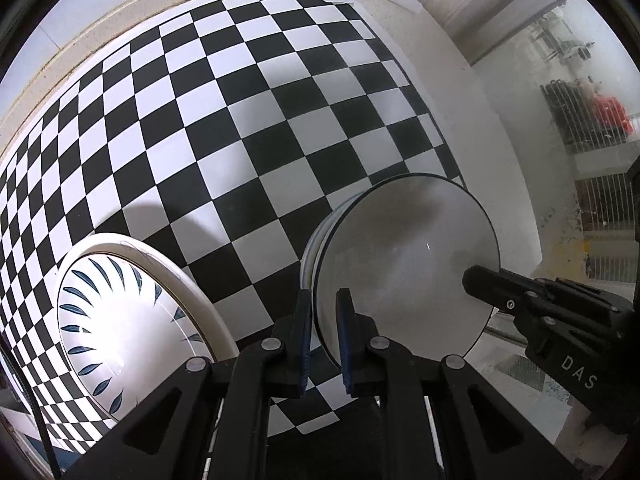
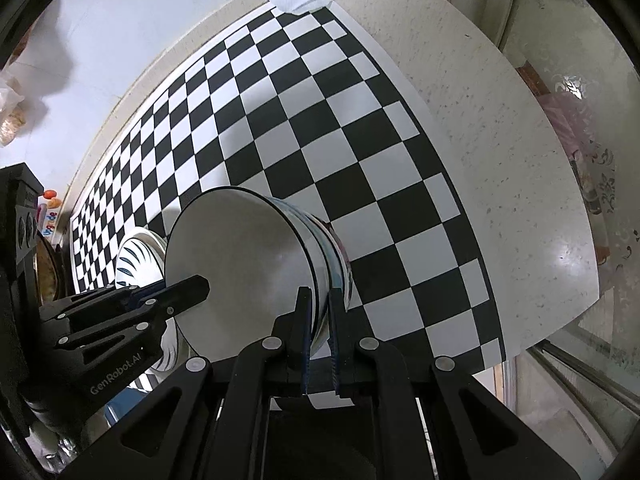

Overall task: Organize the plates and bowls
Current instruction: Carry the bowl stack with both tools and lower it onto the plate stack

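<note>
A: You have both grippers clamped on the same bowl (image 1: 404, 264). Your left gripper (image 1: 326, 340) pinches the rim on one side, your right gripper (image 2: 318, 328) pinches the opposite rim, each with one finger inside and one outside. The bowl sits over the right part of the checkered mat (image 1: 240, 120), with the leaf-patterned plate (image 1: 120, 320) beside it to the left.

B: What should you worry about?

A: Mostly the two grips pulling against each other. If your hands drift apart or tilt differently, the glazed rim could slip out of one pair of pads, and the bowl would swing on the other. Also, it looks like more than one bowl nested together; judging by the stacked bands on the outer wall in the right wrist view, an inner bowl could shift if you tip it.

B: What can't you see?

A: Whether the base touches the mat; the bowl itself hides it. You can't count the nested bowls for certain. The plate's lower edge is cut off by the gripper frames, and the worktop (image 2: 500, 140) beyond the mat runs out of view.
</note>
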Demonstrator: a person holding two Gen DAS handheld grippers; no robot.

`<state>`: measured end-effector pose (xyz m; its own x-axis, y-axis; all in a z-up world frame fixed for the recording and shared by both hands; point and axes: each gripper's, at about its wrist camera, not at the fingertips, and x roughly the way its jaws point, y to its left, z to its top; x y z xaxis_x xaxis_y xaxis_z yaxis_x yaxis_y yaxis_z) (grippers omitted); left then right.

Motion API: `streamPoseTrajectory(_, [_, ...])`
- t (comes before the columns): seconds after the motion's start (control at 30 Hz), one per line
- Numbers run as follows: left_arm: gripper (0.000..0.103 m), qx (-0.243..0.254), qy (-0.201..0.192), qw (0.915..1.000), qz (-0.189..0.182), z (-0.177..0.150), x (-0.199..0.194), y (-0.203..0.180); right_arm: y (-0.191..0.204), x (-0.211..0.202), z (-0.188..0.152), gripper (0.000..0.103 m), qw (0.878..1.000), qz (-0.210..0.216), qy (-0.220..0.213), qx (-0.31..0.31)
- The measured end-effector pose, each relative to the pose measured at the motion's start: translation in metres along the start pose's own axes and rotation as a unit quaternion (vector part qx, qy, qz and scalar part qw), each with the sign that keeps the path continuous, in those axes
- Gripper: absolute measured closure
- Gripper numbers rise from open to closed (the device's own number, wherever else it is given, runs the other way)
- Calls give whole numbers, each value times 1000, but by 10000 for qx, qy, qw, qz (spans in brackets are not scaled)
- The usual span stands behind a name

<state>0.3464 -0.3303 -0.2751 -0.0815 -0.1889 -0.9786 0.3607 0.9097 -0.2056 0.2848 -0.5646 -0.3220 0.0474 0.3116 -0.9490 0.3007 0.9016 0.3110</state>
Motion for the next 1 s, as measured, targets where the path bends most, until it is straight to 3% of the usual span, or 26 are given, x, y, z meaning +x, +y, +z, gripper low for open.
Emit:
streamPoseTrajectory(0.67, [92, -2, 93, 9999, 123, -1, -1, -2, 0, 1, 5, 91, 9999, -3, 107, 50])
streamPoseTrajectory(0.87, [92, 35, -103, 9997, 241, -9, -20, -1, 9, -10, -2, 91, 9998, -166, -6, -127])
streamPoseTrajectory(0.97, [85, 65, -305, 9992, 255, -19, -39, 2, 22, -24, -12, 83, 9986, -336, -149, -373])
streamPoseTrajectory(1.0, [83, 67, -358, 9991, 234, -22, -45, 3, 25, -28, -14, 74, 9982, -369, -194, -434])
